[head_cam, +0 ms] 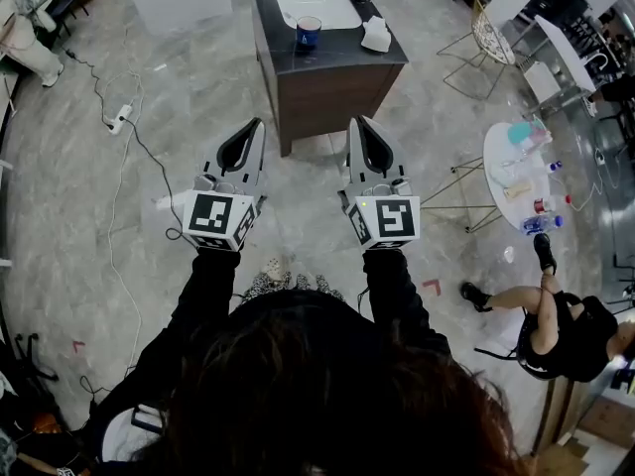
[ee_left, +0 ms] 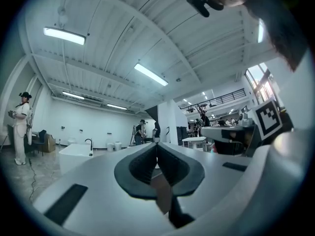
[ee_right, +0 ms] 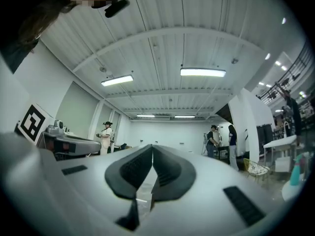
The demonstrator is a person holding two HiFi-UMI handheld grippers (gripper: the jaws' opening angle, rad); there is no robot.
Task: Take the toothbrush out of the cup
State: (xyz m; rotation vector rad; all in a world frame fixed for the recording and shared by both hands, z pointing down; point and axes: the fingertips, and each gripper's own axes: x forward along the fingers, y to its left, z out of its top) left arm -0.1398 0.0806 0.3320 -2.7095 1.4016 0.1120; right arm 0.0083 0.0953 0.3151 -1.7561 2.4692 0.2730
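Item one: my left tongs (head_cam: 260,125), jaws closed flat together with nothing between them, as the left gripper view confirms (ee_left: 156,144). Item two: my right tongs (head_cam: 354,123), likewise closed and empty (ee_right: 152,145); both are held side by side over the marble floor (head_cam: 179,77), pointing to the far side of the room. Item three: a dark surface (head_cam: 337,52) at far centre, well apart from both tongs, carrying a white basin (head_cam: 316,1). Item four: a blue cup (head_cam: 309,32) upright on that surface, just at the near edge of the basin; the toothbrush I cannot make out at this size. Item five: a crumpled white tissue (head_cam: 376,36), right of the cup. Item six: a round white table (head_cam: 501,152) with bottles, far right. Item seven: a seated person (head_cam: 556,325), near right. Item eight: a power strip (head_cam: 119,119) with its cable on the floor, left.
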